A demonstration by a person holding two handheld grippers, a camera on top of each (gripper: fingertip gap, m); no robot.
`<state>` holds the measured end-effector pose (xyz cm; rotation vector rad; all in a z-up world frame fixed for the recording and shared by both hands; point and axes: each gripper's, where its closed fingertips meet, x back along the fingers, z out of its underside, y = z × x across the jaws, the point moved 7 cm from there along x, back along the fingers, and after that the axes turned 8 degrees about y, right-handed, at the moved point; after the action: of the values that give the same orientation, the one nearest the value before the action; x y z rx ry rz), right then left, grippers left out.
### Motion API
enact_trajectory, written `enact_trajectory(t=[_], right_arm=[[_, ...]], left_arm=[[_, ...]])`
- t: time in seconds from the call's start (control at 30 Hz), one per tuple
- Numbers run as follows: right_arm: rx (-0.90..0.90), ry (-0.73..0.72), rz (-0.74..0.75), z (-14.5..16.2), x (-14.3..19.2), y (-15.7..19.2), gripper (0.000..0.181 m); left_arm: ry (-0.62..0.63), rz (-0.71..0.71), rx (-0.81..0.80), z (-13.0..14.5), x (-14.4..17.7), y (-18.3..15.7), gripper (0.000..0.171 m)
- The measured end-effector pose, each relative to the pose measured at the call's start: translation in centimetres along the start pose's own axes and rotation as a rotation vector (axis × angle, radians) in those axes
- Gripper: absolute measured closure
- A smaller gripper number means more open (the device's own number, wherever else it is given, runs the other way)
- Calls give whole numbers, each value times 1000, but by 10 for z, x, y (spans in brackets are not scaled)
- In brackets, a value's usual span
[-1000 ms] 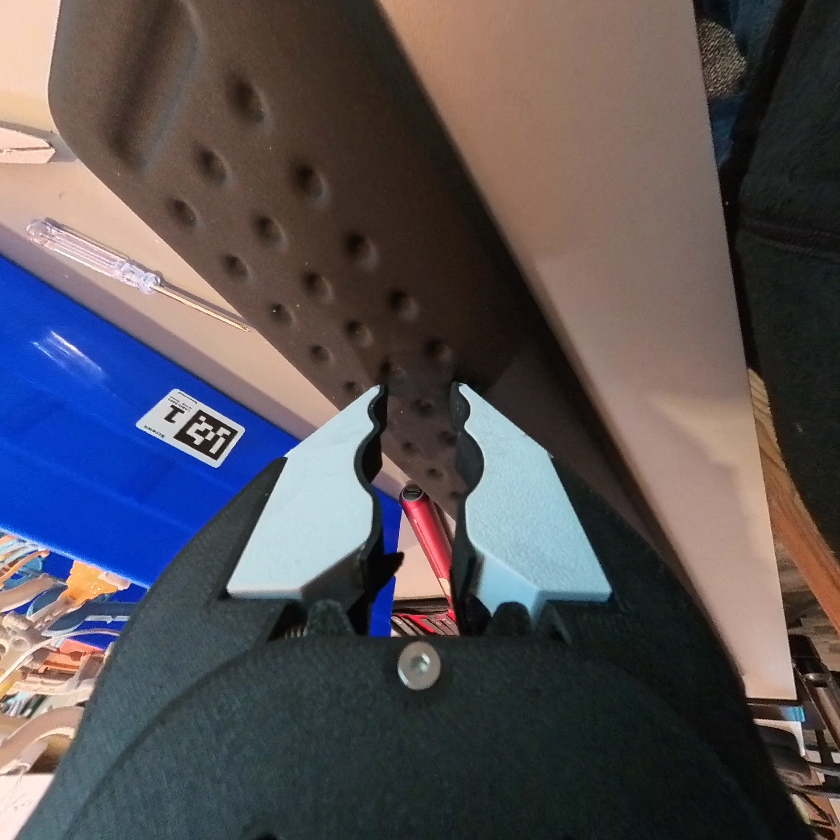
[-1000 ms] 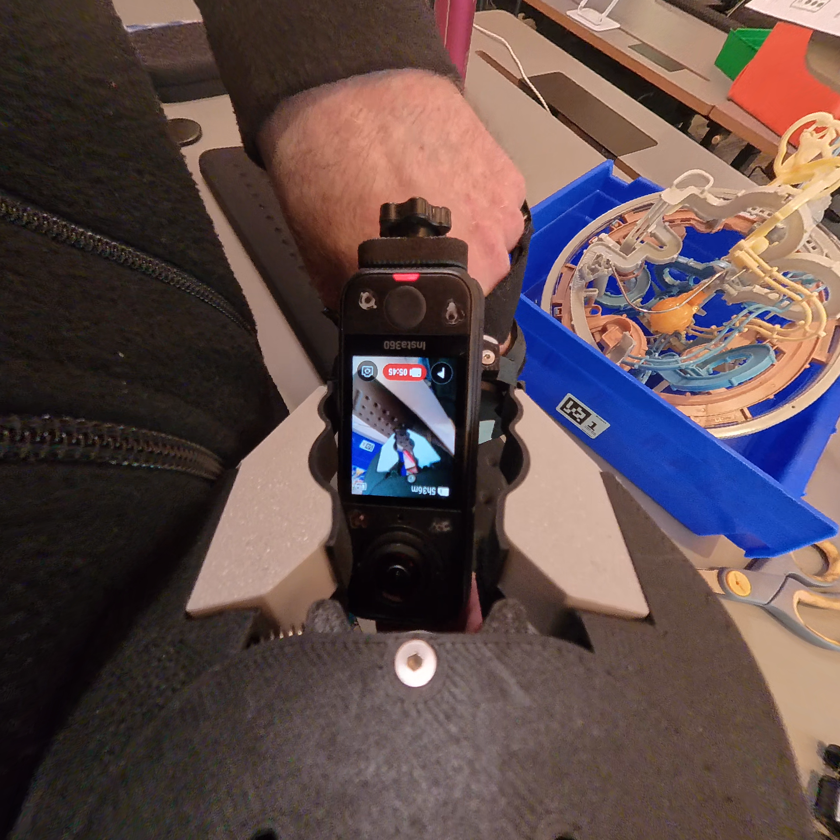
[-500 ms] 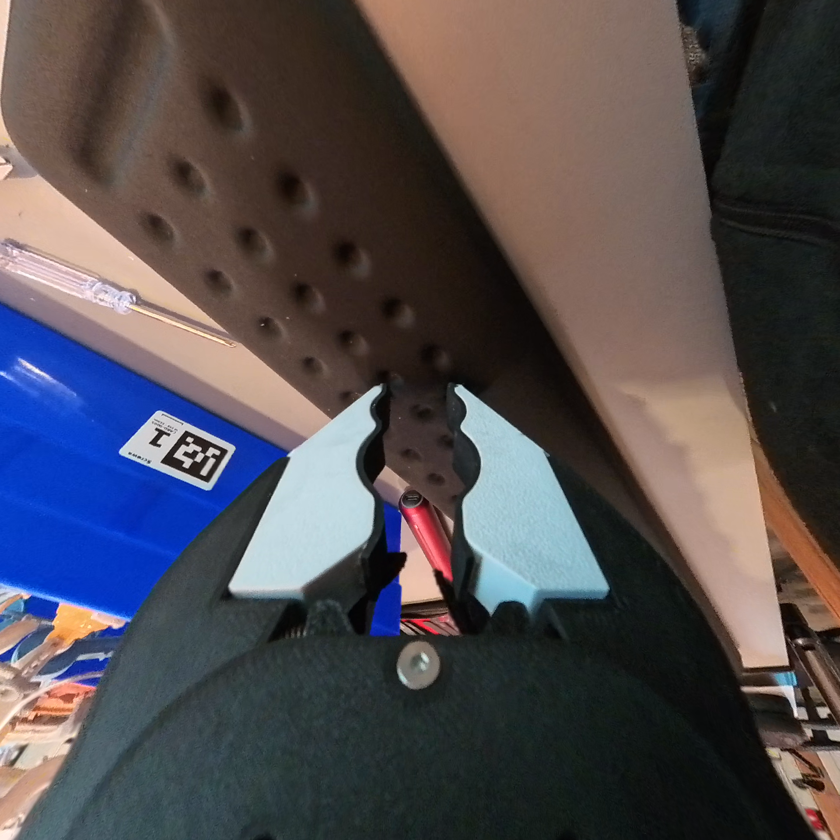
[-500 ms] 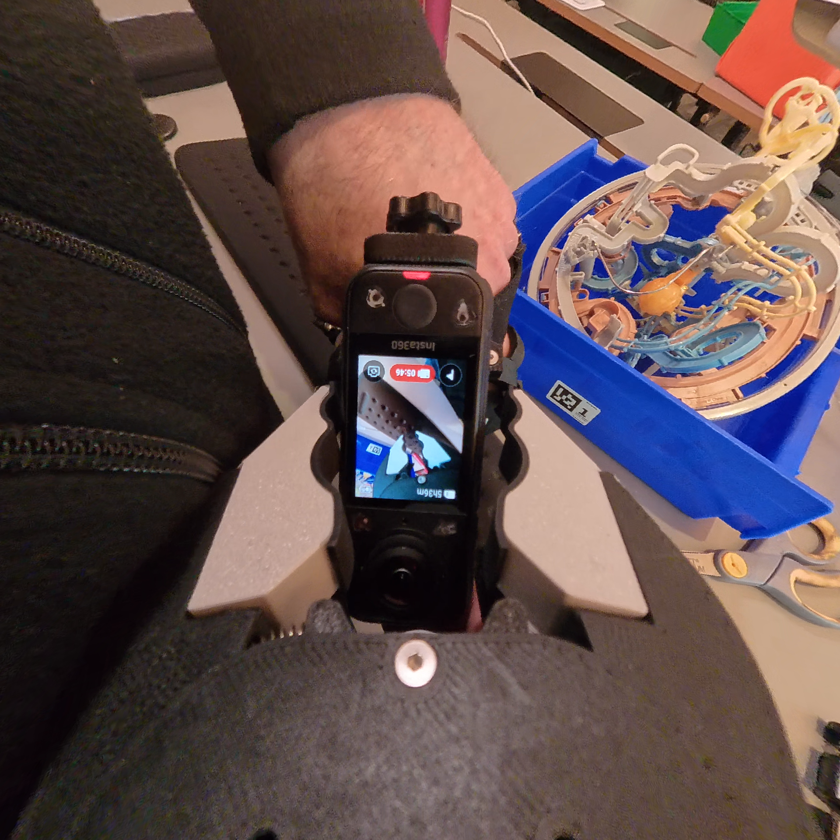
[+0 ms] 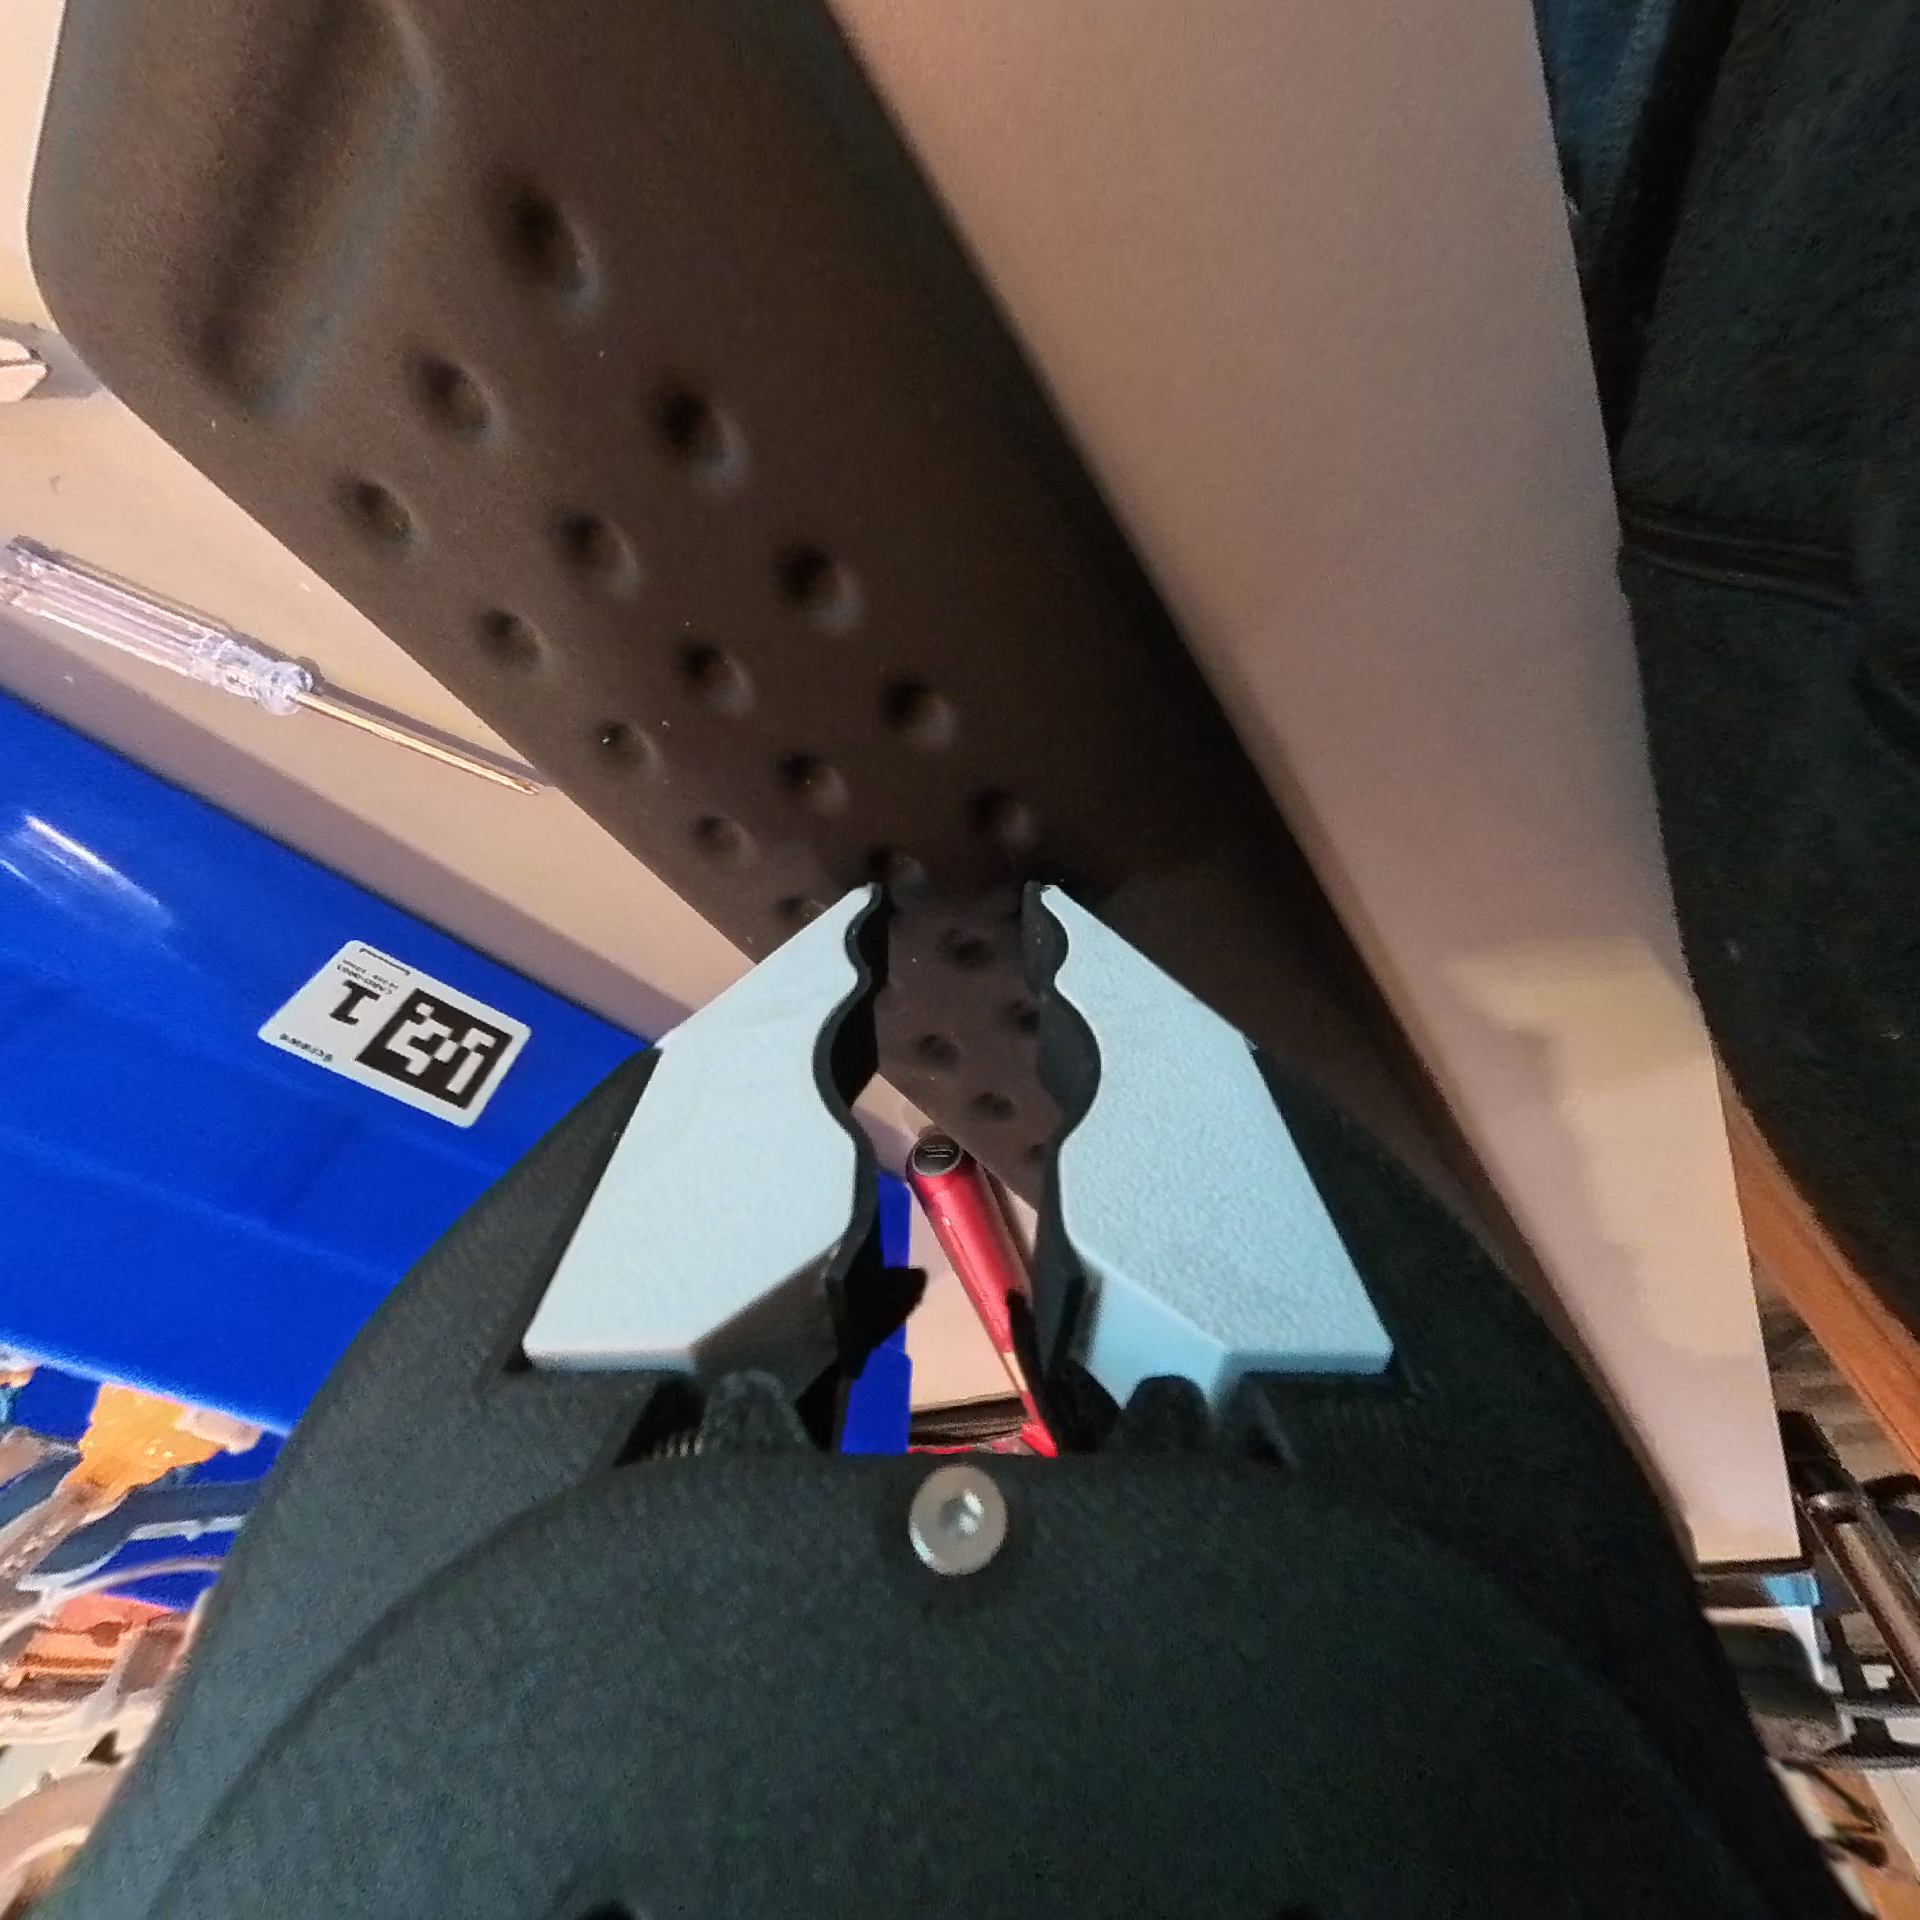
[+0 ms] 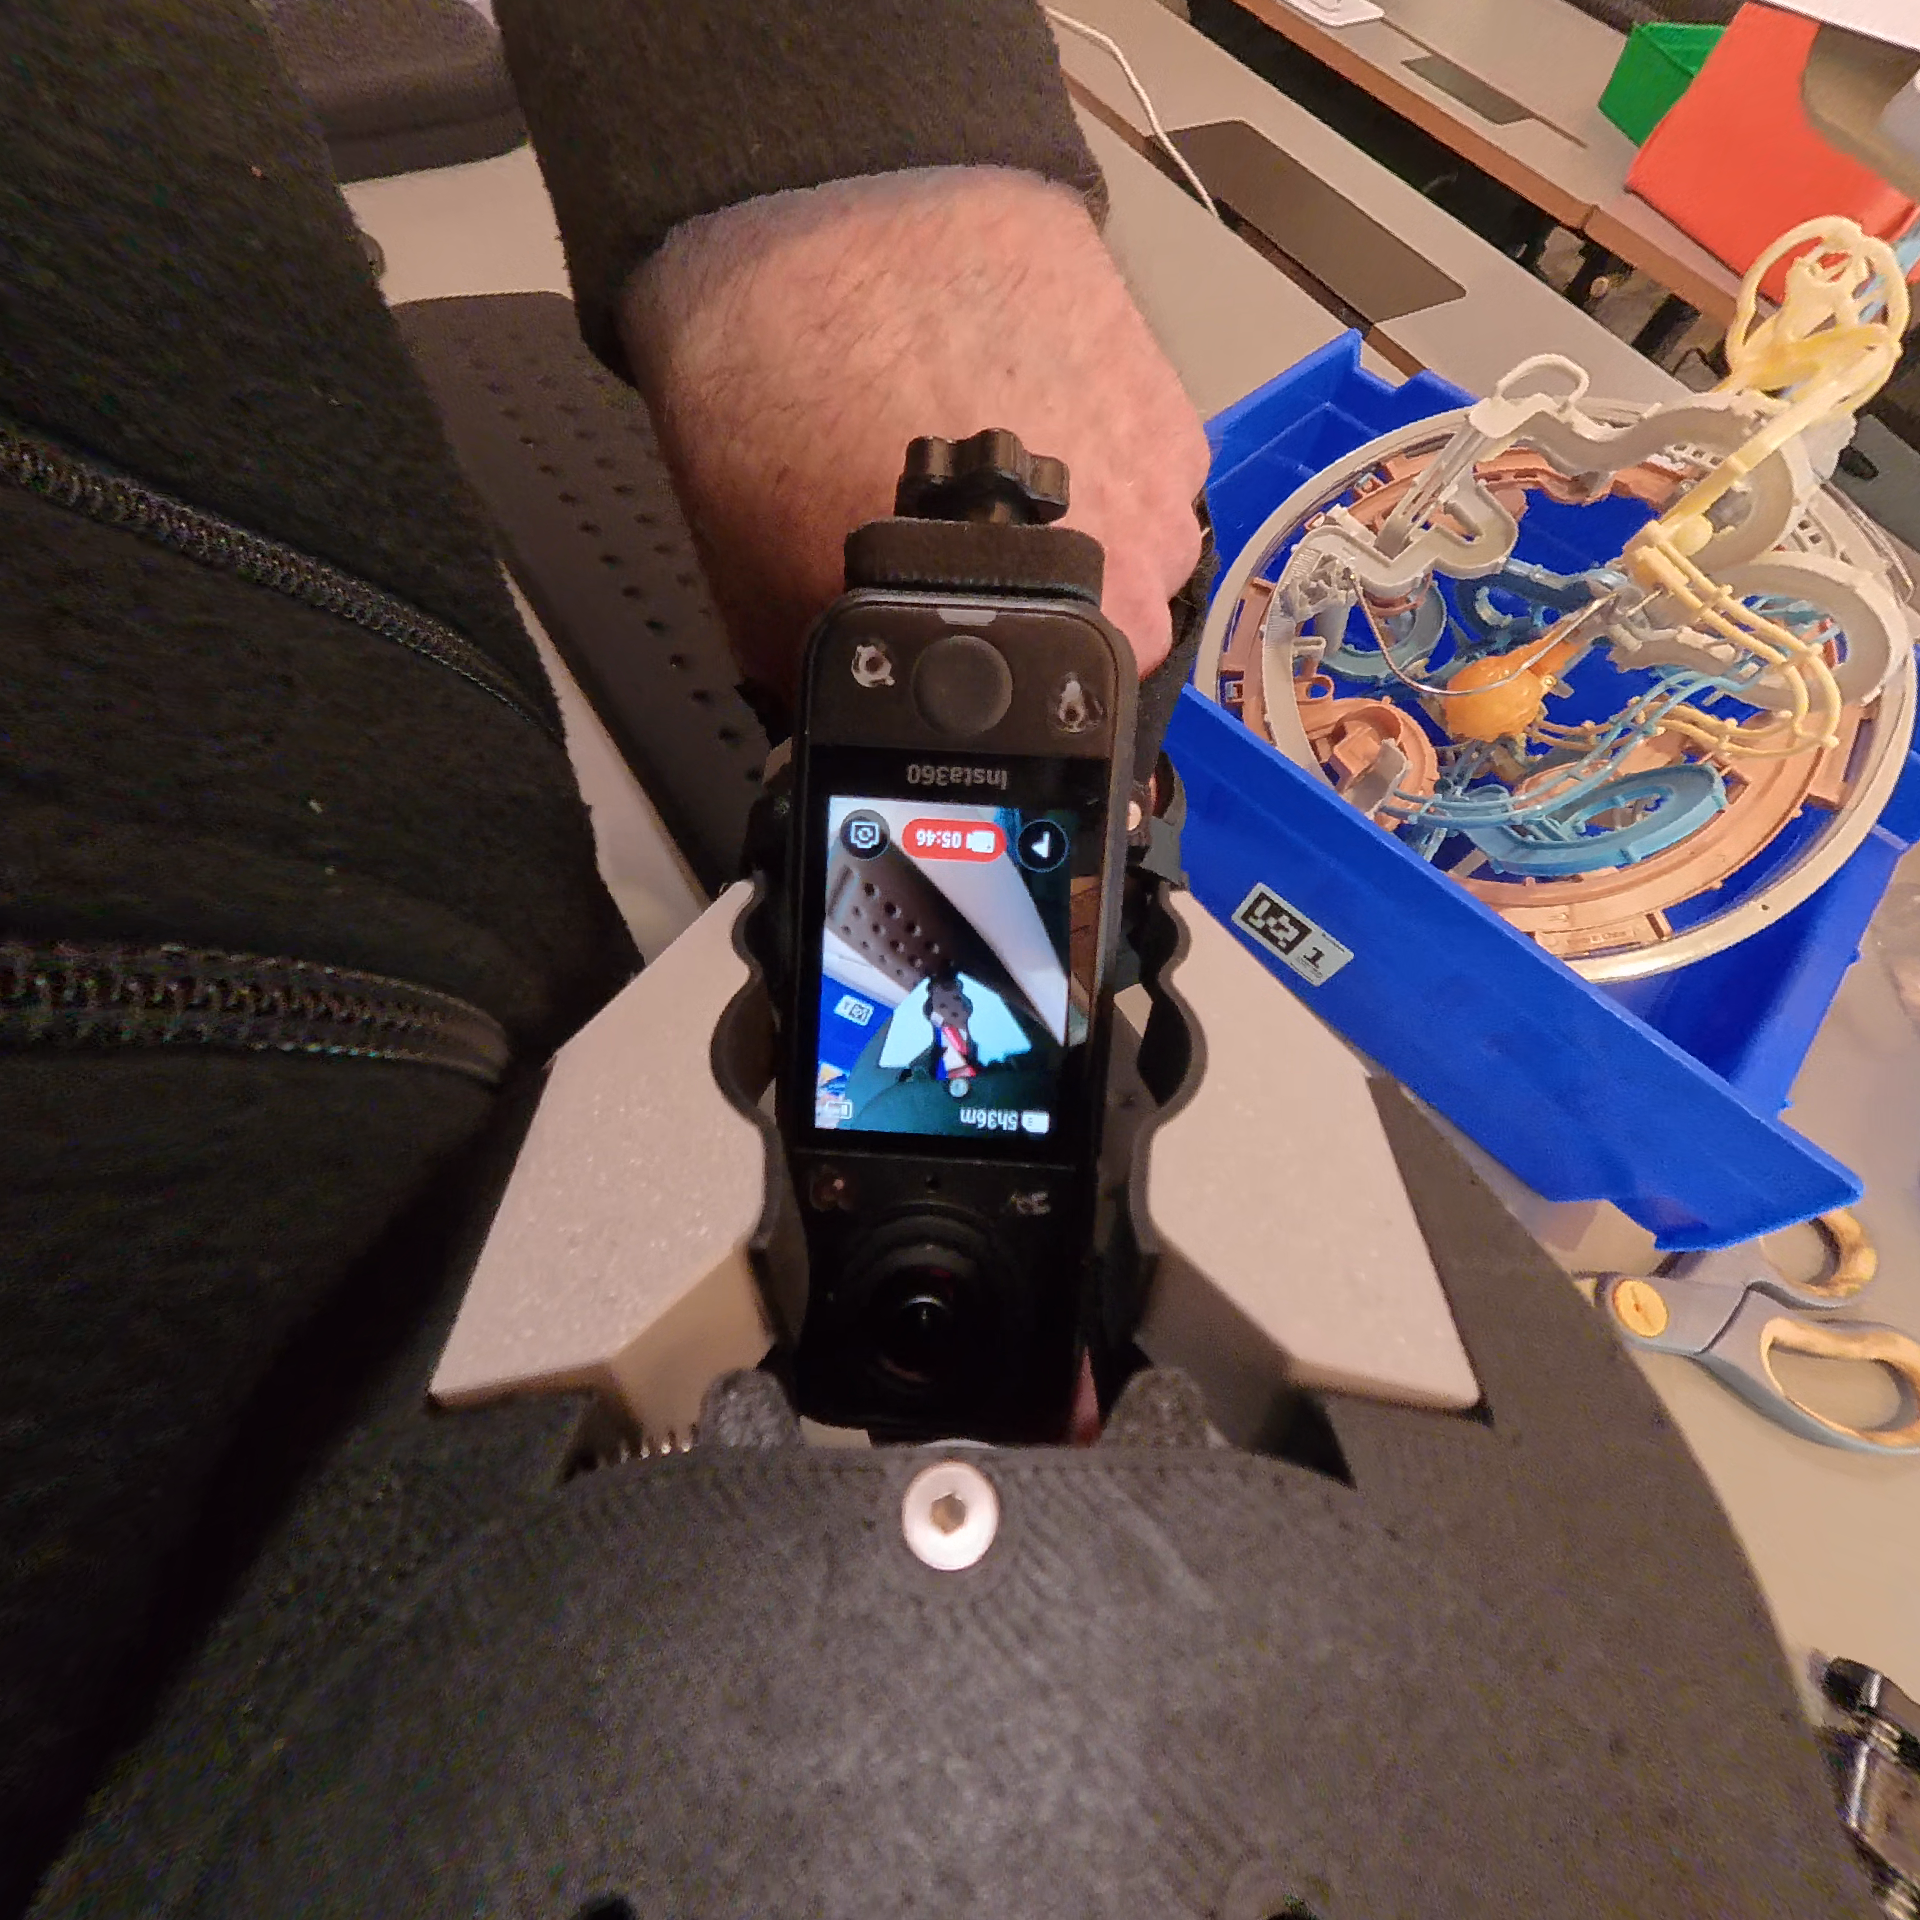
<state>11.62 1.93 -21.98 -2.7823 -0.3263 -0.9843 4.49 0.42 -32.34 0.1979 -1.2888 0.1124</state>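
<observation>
Black, dimpled rubber fills most of the left wrist view: a perforated mat [image 5: 644, 499] lying on a beige counter [image 5: 1299, 520], seen from very close and at a steep tilt. The left gripper [image 5: 956, 914] hovers just above the mat's near end, its pale fingers [image 5: 727, 1164] parted by a narrow gap and holding nothing. Through that gap a red pen [image 5: 961, 1216] shows lower down, apart from the fingers. A clear-handled screwdriver [image 5: 249, 665] lies on the counter beside the mat, and a blue bin [image 5: 187, 1091] with a square-patterned sticker sits beyond it.

Compared with the earlier frames, the left view has drifted only slightly; the mat and bin have shifted a little, and the finger gap looks unchanged.

In the right wrist view, the right gripper [image 6: 956, 914] frames a small black camera [image 6: 956, 935] with a lit screen, mounted on the other gripper, which a person's hand [image 6: 894, 416] holds. The grey fingers [image 6: 623, 1164] sit either side of the camera; whether they press on it cannot be told. To the right, the blue bin [image 6: 1507, 1060] holds a round, multicoloured plastic marble-maze toy [image 6: 1558, 665], with scissors [image 6: 1766, 1340] on the counter [image 6: 1226, 260] nearby. This view has moved slightly closer over the last second, otherwise matching.
</observation>
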Motion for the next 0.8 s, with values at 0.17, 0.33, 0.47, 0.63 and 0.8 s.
enact_trajectory(t=[0.17, 0.33, 0.47, 0.63, 0.8], right_arm=[[-9, -30, 15, 3, 2, 1, 113], [28, -24, 45, 0, 2, 2, 113], [71, -20, 67, -5, 0, 7, 113], [100, -7, 101, -9, 0, 5, 114], [109, -4, 81, -11, -2, 7, 114]], left_arm=[[27, -13, -10, 0, 2, 1, 147], [9, -62, -2, 0, 2, 5, 134], [-20, -122, 25, 4, 3, 5, 125], [-43, -153, 36, 6, 5, 11, 109], [-46, -142, 55, 7, 4, 8, 114]])
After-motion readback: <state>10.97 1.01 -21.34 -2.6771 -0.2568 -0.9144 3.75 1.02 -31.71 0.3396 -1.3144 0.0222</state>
